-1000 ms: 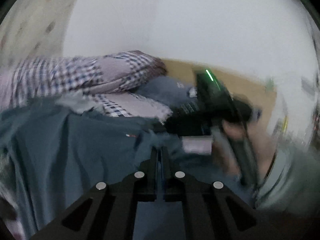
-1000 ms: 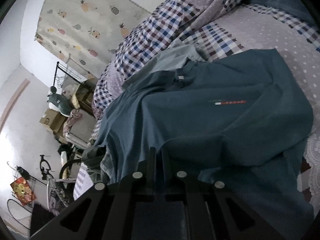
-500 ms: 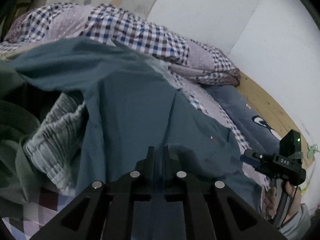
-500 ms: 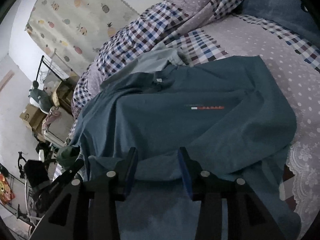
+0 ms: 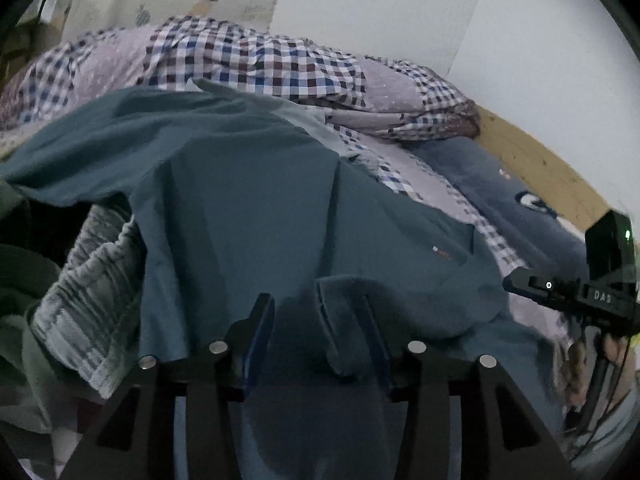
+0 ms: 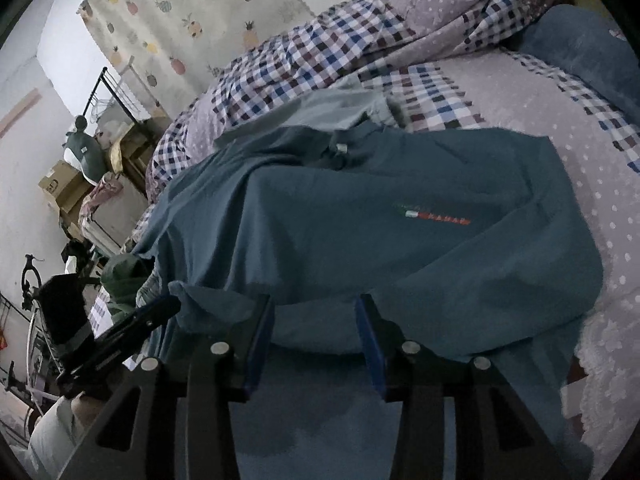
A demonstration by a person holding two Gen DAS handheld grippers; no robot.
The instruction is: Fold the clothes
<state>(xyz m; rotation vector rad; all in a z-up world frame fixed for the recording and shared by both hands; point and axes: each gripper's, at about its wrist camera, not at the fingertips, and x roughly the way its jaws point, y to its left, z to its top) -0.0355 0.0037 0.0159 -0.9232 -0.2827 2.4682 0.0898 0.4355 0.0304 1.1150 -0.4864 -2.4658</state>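
A dark teal shirt [image 5: 248, 208] with a small red and white chest logo [image 6: 434, 217] lies spread on the bed, its hem folded up toward the chest. My left gripper [image 5: 316, 316] is open over the shirt's lower edge, a fold of cloth lying between its fingers. My right gripper [image 6: 316, 316] is open too, just above the folded hem, gripping nothing. The left wrist view shows the right gripper's body [image 5: 580, 292] at the far right, held by a hand. In the right wrist view the left gripper's body [image 6: 120, 328] sits at the lower left.
A checked and dotted quilt [image 6: 360, 40] is bunched at the back of the bed, next to a blue pillow [image 5: 512, 204] and a wooden headboard [image 5: 540, 168]. A pile of grey and green clothes [image 5: 72, 300] lies to the left. Boxes and a rack [image 6: 80, 184] stand beside the bed.
Both grippers have gone from shut to open, letting go of the shirt's hem, which now lies folded over the shirt. The left gripper has swung down to the bed.
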